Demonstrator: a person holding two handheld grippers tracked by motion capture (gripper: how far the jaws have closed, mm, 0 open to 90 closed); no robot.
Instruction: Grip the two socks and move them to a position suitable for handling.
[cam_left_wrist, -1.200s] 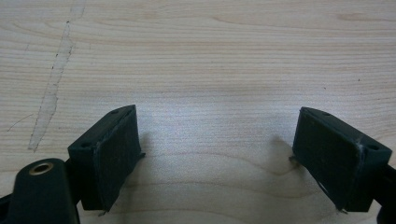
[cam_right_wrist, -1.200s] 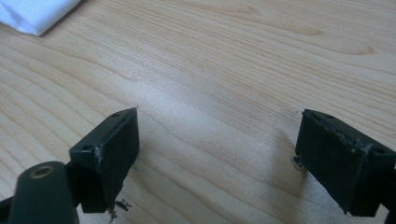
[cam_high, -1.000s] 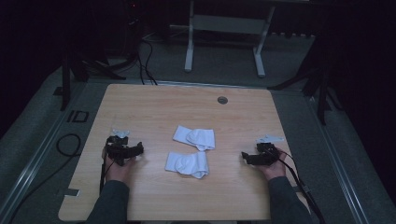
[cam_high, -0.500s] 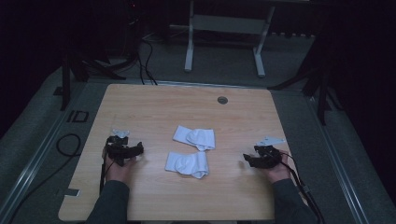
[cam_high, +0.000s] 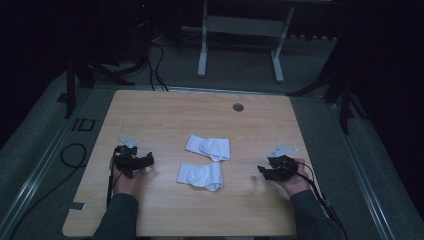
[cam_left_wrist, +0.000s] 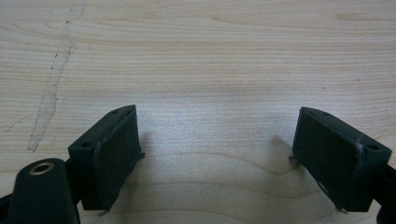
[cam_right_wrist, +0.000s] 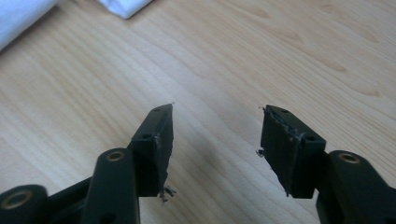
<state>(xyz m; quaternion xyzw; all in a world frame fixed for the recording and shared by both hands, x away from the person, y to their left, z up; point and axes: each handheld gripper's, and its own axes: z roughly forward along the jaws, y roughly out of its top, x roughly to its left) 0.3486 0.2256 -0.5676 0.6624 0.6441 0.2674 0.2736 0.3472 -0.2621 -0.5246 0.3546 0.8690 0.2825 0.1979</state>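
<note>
Two white folded socks lie mid-table, one farther (cam_high: 209, 147) and one nearer (cam_high: 201, 175). My left gripper (cam_high: 146, 161) rests low at the table's left, pointing right toward the socks. Its jaws stand wide open over bare wood, as the left gripper (cam_left_wrist: 217, 154) view shows. My right gripper (cam_high: 263, 170) is held at the right, pointing left toward the socks. Its jaws have just been closing and now stand partly open, with nothing between them, in the right gripper (cam_right_wrist: 216, 135) view. White sock edges (cam_right_wrist: 18, 16) show at that view's top left.
The wooden table (cam_high: 165, 110) has a round grommet (cam_high: 238, 107) near its far edge. A pale scuff mark (cam_left_wrist: 51, 84) runs along the wood ahead of the left jaws. Beyond the table stands a metal frame (cam_high: 202, 45); cables (cam_high: 70, 155) lie on the floor at left.
The right hand has shifted a little to the left, toward the socks, and its jaws have narrowed. The left hand and both socks have stayed put.
</note>
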